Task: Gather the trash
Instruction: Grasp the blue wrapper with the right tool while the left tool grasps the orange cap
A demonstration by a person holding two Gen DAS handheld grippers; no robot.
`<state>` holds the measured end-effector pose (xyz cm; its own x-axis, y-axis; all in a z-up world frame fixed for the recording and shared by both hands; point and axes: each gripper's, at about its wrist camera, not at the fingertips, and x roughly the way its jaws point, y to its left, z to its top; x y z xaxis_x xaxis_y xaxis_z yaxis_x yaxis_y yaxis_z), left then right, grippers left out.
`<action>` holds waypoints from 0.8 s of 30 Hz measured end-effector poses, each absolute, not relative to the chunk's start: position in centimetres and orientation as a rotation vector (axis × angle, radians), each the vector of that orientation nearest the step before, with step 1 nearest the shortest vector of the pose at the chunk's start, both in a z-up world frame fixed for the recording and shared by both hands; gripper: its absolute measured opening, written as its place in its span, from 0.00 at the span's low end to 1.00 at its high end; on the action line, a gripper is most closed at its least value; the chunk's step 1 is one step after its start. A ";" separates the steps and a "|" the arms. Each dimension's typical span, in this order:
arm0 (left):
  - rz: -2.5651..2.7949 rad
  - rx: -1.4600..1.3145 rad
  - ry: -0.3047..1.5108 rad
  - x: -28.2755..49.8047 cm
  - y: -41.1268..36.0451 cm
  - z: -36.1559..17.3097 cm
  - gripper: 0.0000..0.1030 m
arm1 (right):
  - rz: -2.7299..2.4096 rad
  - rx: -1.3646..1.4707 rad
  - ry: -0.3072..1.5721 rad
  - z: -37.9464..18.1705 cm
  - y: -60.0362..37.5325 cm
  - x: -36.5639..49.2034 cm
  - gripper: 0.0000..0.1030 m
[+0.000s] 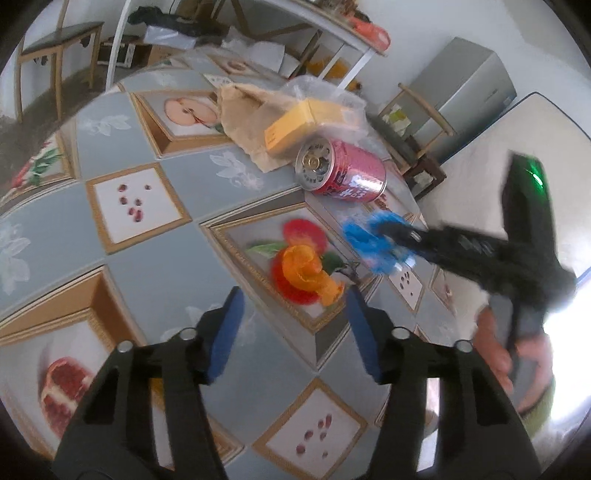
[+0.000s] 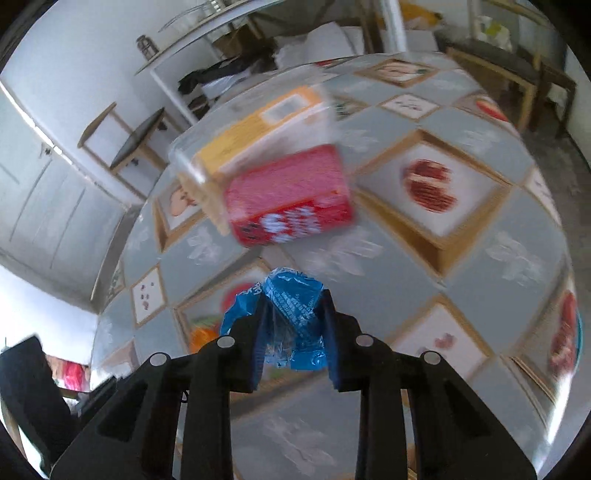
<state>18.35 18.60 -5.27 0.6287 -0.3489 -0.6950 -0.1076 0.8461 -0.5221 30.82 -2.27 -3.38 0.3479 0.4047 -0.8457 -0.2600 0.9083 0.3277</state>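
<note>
In the left wrist view my left gripper (image 1: 293, 302) is open and empty, just above the table, with an orange peel (image 1: 308, 271) lying right in front of its fingertips. My right gripper (image 2: 293, 302) is shut on a crumpled blue plastic wrapper (image 2: 291, 314); the wrapper also shows in the left wrist view (image 1: 369, 240), held above the table near the peel. A red and pink can (image 1: 341, 171) lies on its side behind, blurred in the right wrist view (image 2: 291, 199). A yellow box (image 1: 306, 123) rests on a brown paper bag (image 1: 243, 110) with clear plastic.
The table (image 1: 184, 240) has a grey-blue cloth with fruit pictures. Wooden chairs (image 1: 55, 48) and a white-framed table (image 1: 258, 22) stand beyond it. A white mattress (image 1: 509, 155) and a grey cabinet (image 1: 465, 88) lie to the right.
</note>
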 end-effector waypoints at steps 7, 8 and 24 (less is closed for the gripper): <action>-0.137 -0.592 0.944 21.0 17.7 -6.6 0.32 | 0.387 0.185 1.145 -4.2 -6.2 28.9 0.26; -0.130 -0.595 0.947 21.3 17.6 -6.8 0.30 | 0.383 0.185 1.144 -4.4 -6.4 28.7 0.26; -0.059 -0.552 0.945 21.1 17.1 -6.3 0.04 | 0.389 0.249 1.123 -4.8 -8.8 28.0 0.26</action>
<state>21.14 17.13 -6.26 0.5945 -0.2837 -0.7524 -0.1883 0.8605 -0.4733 27.97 -8.83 -4.77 0.3768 0.4237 -0.8237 -0.1768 0.9058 0.3850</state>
